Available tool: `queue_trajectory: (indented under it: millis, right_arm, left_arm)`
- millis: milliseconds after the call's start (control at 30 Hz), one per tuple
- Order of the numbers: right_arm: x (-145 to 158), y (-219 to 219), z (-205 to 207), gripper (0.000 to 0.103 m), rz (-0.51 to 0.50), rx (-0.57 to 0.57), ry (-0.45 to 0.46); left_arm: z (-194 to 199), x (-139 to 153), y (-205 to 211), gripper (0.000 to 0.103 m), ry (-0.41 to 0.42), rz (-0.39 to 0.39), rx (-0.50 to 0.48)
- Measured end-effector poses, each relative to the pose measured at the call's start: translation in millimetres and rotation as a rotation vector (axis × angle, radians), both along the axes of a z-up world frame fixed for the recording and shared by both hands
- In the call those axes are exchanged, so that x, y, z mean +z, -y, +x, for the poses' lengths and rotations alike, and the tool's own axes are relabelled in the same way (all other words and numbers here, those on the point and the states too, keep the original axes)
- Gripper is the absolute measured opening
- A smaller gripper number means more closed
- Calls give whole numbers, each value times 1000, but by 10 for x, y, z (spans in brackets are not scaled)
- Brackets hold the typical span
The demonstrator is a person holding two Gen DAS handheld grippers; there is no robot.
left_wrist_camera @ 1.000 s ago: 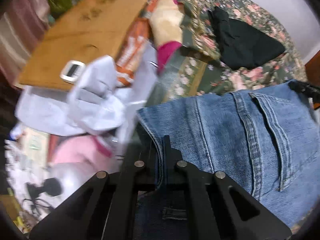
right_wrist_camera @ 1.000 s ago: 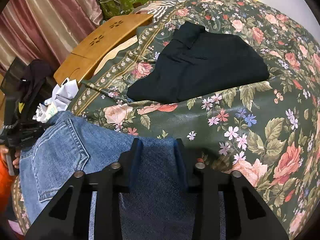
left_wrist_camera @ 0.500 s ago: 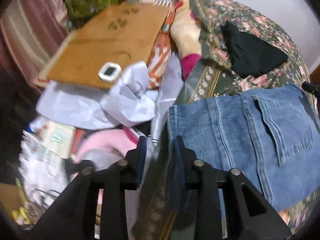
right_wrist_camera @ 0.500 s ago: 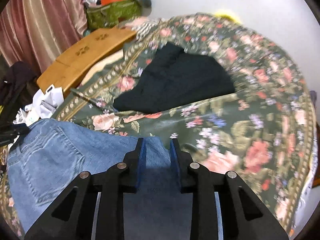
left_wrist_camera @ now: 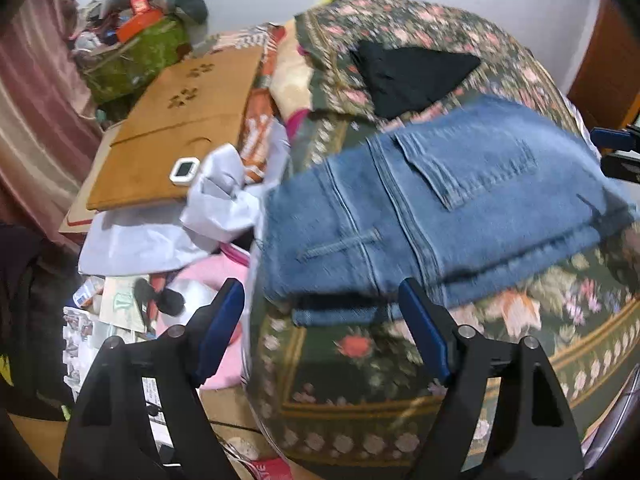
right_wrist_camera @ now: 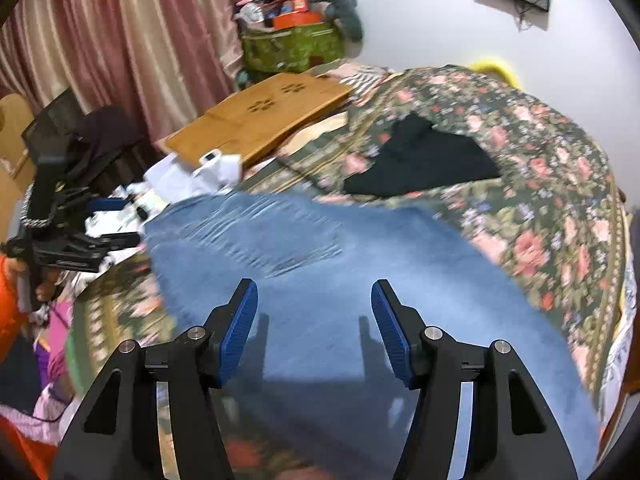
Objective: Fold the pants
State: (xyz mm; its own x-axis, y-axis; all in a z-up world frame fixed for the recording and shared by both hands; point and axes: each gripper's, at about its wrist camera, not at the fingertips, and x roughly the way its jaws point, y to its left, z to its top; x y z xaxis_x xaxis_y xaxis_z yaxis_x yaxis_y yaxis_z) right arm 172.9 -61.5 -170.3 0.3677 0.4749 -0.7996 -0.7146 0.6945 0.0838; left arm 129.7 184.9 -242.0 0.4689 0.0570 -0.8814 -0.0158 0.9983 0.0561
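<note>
Two grippers: both stand spread above the jeans, and neither has hold of anything.
Left gripper (left_wrist_camera: 320, 320): its jaws have just been opening; nothing is between the blue pads, and the waistband edge lies just beyond the tips.
Right gripper (right_wrist_camera: 314, 326): its jaws have just been opening too, less wide than the left; the pads hang clear over flat denim with their shadows on the cloth.
Jeans (left_wrist_camera: 432, 208): they lie on the bedspread (left_wrist_camera: 360, 380) near its edge, already folded into a squat, layered block, with the black garment (left_wrist_camera: 408, 72) well apart behind them.
Look: faded blue denim, back pocket and belt loop facing up, heavy seams, and a lower layer poking out at the near edge.
Handling: I'd judge them heavy for cloth and fairly stiff, so a fold should hold its crease, yet they will sag if lifted by one corner.
Grip: best taken at the thick waistband or a folded edge, one gripper at each end; the weave looks rough enough not to slip.
Progress: seems close to done; perhaps only squaring the edges is left.
</note>
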Motion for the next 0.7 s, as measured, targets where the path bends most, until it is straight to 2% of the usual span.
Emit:
queue_trajectory:
  millis: [200,333,367,433,467,500,533,567,700]
  right_arm:
    - [-201,-204,-189,55,-45,35,-24]
    - [-270,-343,-196,55,-60,45,-26]
    - [-280,-361,-226,55,-65,47,-22]
    - [-295,-426,-232,55,-67,54,-20]
    - [-304,-462,-239,55,-69,61,-20]
    - [-319,-500,-243,55,-75,69,-21]
    - [-328,-521,-244,55,-77,73,-20]
    - [-338,-547,-247,56,-81,76,-18]
    - [-356,-586,-261,56,-77,80,-49]
  left_arm:
    - [90,-39,304,79,11,25,-100]
    - [221,-145,486,79,-28,36,-168]
    - [243,-165,509,75,-30,40,-172]
    - [273,-150,541,61,-21,34,-180]
    - [272,-132,553,45,-18,23,-186]
    - [270,-111,559,35,-18,2,-194]
    - [258,-81,568,31,-5,10,-183]
    - [243,-56,575,22,14,32,-173]
    - [168,1,529,16,42,-2,-154]
